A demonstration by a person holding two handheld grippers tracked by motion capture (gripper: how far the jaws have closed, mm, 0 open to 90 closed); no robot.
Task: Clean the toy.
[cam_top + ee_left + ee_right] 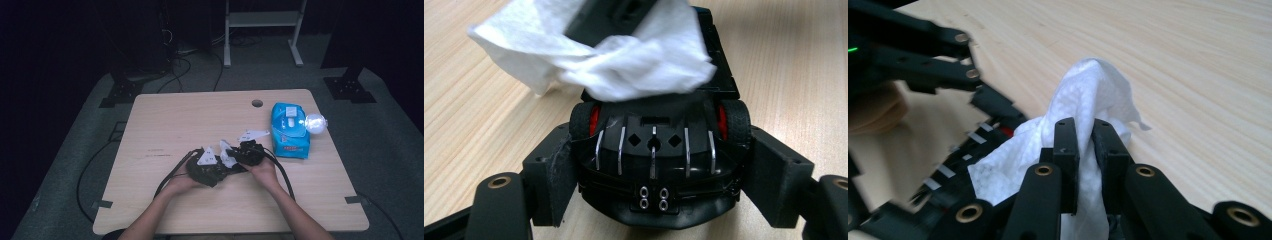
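A black toy car [656, 170] with red-hubbed wheels sits between the jaws of my left gripper [664, 177], whose pads press on its two sides just above the wooden table [170, 115]. My right gripper [1085, 145] is shut on a crumpled white wipe [1088, 90] and holds it against the top of the car [973, 150]. In the high view both grippers meet near the table's middle, the left gripper [209, 167] beside the right gripper [240, 152], with the wipe [227, 156] between them. The wipe [609, 60] hides the car's far end.
A blue pack of wipes [289, 129] lies at the right of the table, with a bright shiny object [315, 122] at its far corner. A cable hole [257, 103] sits near the far edge. A white stand [262, 20] is on the floor behind.
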